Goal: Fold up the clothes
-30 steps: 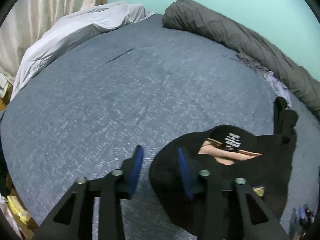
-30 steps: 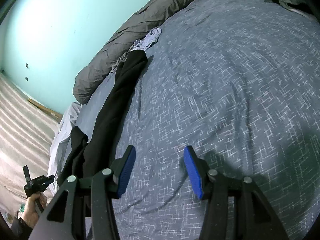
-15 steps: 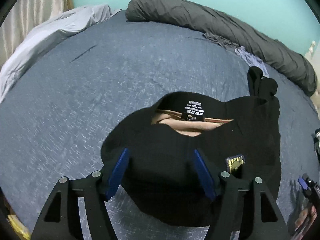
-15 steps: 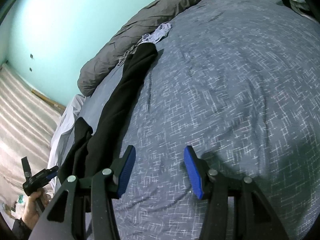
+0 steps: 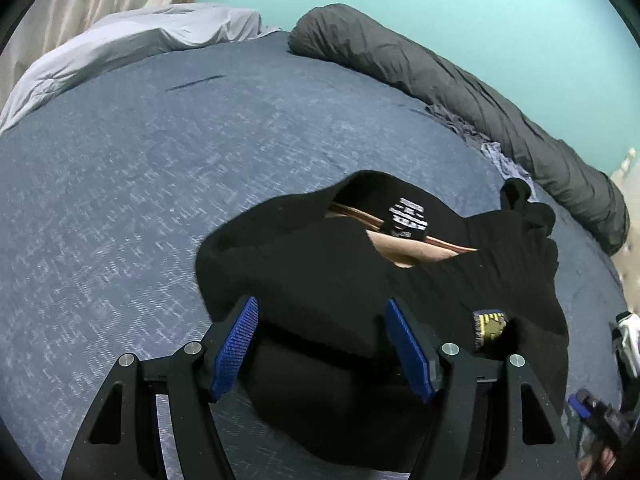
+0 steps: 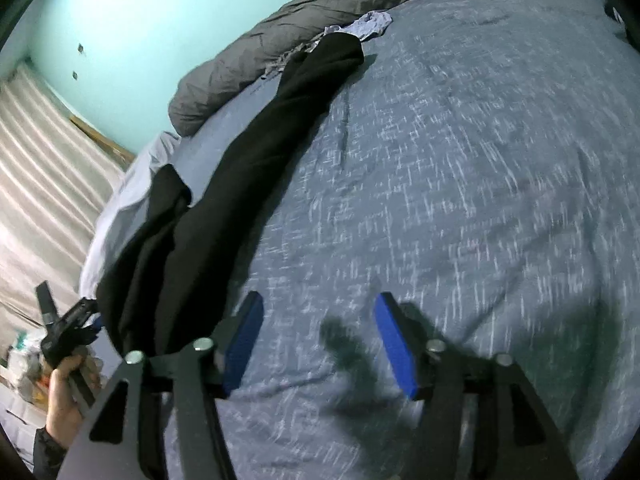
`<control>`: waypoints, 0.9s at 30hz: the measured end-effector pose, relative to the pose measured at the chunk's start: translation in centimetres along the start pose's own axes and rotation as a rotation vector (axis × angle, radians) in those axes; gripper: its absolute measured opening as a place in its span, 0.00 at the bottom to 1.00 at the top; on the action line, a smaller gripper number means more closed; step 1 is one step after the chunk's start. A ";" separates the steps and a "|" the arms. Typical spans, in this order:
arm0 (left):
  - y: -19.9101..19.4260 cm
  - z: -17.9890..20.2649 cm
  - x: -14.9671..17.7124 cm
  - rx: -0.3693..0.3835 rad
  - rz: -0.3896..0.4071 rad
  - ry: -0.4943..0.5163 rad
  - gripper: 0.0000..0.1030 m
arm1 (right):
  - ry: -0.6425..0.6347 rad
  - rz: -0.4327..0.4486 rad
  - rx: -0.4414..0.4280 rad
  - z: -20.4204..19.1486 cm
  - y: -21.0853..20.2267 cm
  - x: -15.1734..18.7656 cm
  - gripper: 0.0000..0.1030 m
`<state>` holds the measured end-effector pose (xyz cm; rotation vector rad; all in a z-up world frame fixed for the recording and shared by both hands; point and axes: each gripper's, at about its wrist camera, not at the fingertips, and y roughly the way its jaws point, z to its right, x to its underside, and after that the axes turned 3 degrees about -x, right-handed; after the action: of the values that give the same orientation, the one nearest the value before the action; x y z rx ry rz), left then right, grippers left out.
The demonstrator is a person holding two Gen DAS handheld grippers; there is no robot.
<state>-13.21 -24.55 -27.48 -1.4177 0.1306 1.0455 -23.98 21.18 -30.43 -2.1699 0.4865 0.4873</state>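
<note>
Since half a second ago the left gripper (image 5: 322, 344) has drawn back a little over the black garment (image 5: 360, 280), whose collar and label now sit further up and to the right in its view. Its jaws stand wide apart with the garment's near fold between them, gripping nothing. The right gripper (image 6: 316, 340) has barely shifted; its jaws are also apart, over bare blue bedspread (image 6: 460, 180), clamped on nothing. One long black sleeve (image 6: 256, 152) stretches away to the left of the right gripper toward the rolled grey duvet (image 6: 248, 64). The garment lies crumpled on the bed, collar open, a yellow patch (image 5: 489, 324) showing near its right side. A hand (image 6: 66, 396) holds the left gripper at the bed's edge.
</note>
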 end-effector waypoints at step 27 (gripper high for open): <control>0.6 -3.2 -0.3 0.009 0.027 -0.078 0.68 | -0.127 -0.144 0.176 -7.4 17.0 -16.0 0.63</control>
<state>-12.17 -27.48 -28.42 -1.3684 0.0984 1.1196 -44.72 8.31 -29.28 -1.9747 0.2891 0.4811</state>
